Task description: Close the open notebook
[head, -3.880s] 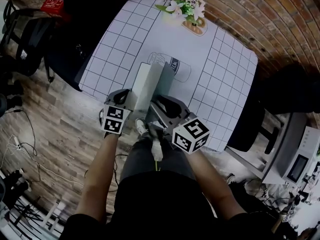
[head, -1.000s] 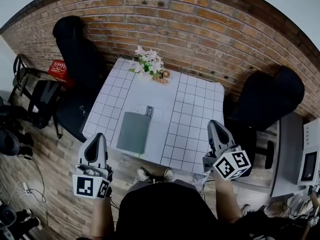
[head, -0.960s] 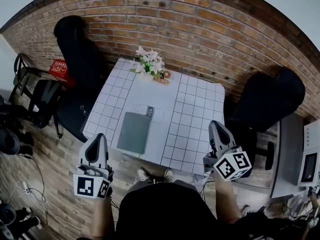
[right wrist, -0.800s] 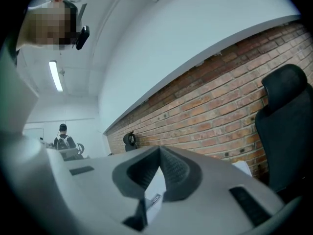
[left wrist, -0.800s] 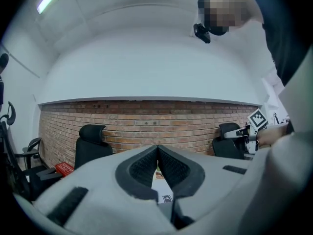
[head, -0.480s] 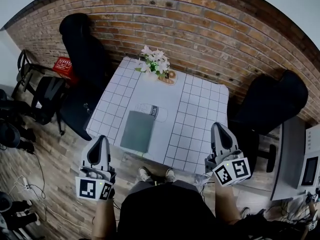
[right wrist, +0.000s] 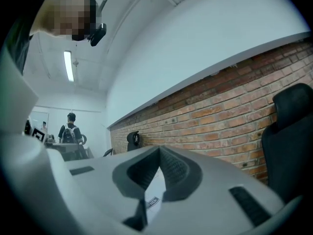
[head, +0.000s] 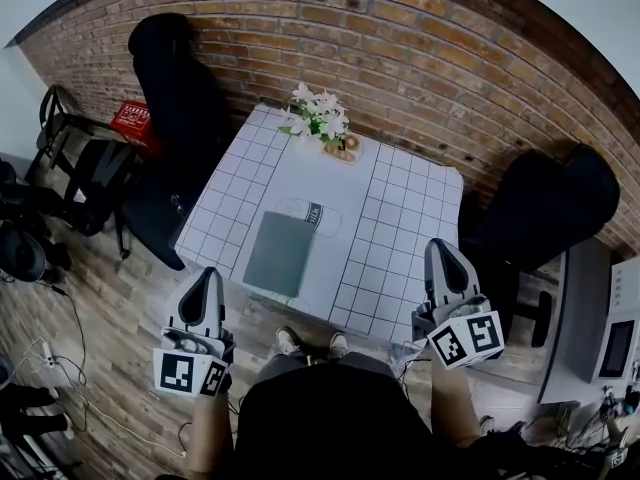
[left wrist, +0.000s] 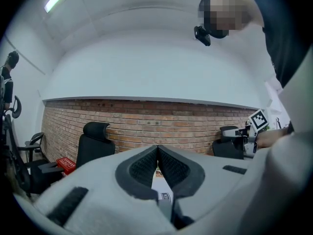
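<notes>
The notebook (head: 280,253) lies closed and flat, grey-green cover up, near the front left of the white grid-patterned table (head: 400,228). Both grippers are held off the table's near edge, apart from the notebook. My left gripper (head: 210,274) hovers over the floor, to the notebook's lower left. My right gripper (head: 441,247) is at the table's front right corner. In the left gripper view the left gripper (left wrist: 157,149) has its pads together with nothing between them. In the right gripper view the right gripper (right wrist: 159,152) is likewise shut and empty.
A vase of pale flowers (head: 320,114) stands at the table's far edge by the brick wall (head: 420,38). Black chairs stand to the left (head: 175,78) and right (head: 540,208). A red crate (head: 135,120) sits at the far left.
Some seconds ago the notebook's cover stood half raised between both grippers; now it lies closed and the grippers are back off the table. Over the last second they only drifted slightly.
</notes>
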